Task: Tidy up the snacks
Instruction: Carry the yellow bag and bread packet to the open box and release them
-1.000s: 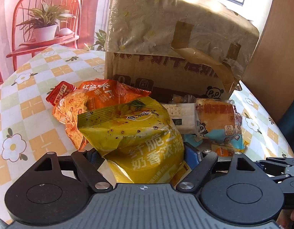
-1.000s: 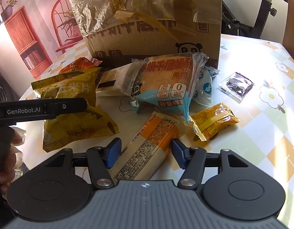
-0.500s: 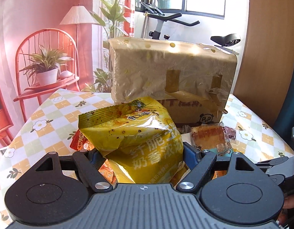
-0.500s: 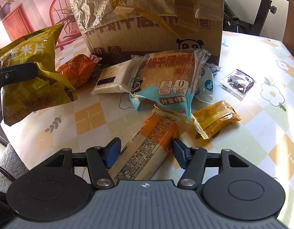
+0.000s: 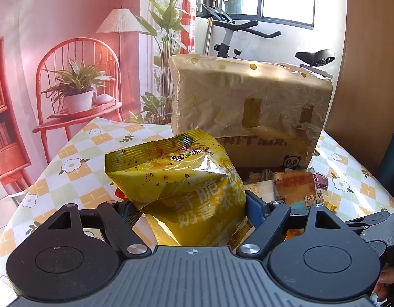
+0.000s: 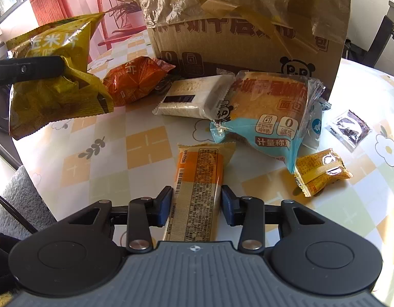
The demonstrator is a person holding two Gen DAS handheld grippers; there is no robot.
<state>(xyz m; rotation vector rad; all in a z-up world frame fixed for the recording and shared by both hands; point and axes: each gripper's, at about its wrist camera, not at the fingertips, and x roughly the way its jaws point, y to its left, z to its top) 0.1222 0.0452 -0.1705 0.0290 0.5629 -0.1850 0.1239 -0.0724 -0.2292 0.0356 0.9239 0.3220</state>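
Note:
My left gripper (image 5: 191, 209) is shut on a yellow chip bag (image 5: 184, 179) and holds it in the air above the flowered table (image 5: 76, 163). The right wrist view shows that bag (image 6: 51, 89) at the far left, with a left finger (image 6: 30, 67) across it. My right gripper (image 6: 197, 204) points down at a long orange packet (image 6: 199, 179) that lies flat on the table. Its jaws are closing, the packet is between them, and both pads touch its long edges. A taped cardboard box (image 6: 248, 25) stands behind the snacks.
In front of the box lie an orange-red bag (image 6: 135, 79), a white cracker pack (image 6: 191, 97), a blue bread packet (image 6: 268, 112), a small yellow packet (image 6: 322, 171) and a dark sachet (image 6: 349, 128). The table's edge (image 6: 25, 158) runs along the left.
My left gripper rose off the table with the yellow bag and tipped more level. The right jaws narrowed onto the orange packet, which now lies straighter between them.

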